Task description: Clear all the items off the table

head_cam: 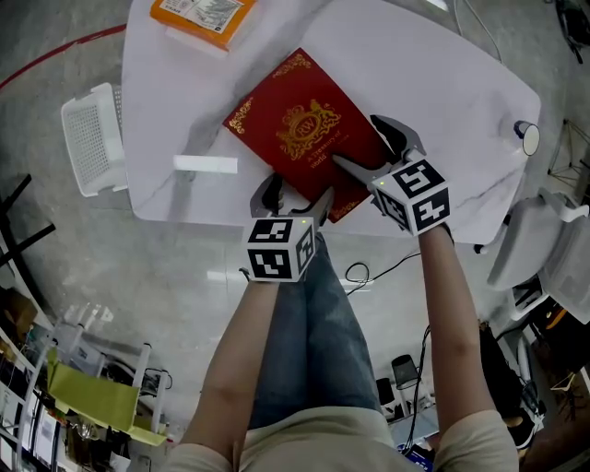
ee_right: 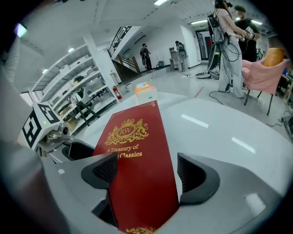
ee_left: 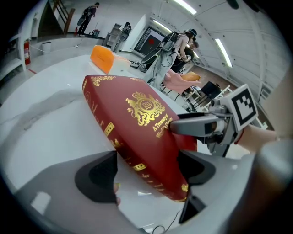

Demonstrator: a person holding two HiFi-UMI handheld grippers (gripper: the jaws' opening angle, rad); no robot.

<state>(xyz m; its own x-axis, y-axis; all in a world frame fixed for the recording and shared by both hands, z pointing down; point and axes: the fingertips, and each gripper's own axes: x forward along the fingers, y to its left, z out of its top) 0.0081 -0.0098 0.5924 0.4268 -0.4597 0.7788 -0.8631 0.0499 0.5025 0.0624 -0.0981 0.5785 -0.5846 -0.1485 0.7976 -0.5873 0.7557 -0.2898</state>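
Observation:
A red hardback book (head_cam: 300, 124) with gold print lies flat on the white table (head_cam: 442, 74), its near corner by the front edge. My left gripper (head_cam: 295, 195) stands open at that corner, and the book's spine edge (ee_left: 132, 123) runs between its pads without being pressed. My right gripper (head_cam: 369, 146) is open over the book's right-hand near edge. In the right gripper view the book (ee_right: 132, 164) lies between the jaws with a gap at the right pad. One right gripper finger (ee_left: 201, 125) rests above the cover in the left gripper view.
An orange box (head_cam: 203, 14) sits at the table's far left edge. A small round object (head_cam: 527, 138) stands at the table's right end. On the floor to the left is a white basket (head_cam: 92, 138), and to the right a white chair (head_cam: 544, 249). People stand in the room beyond.

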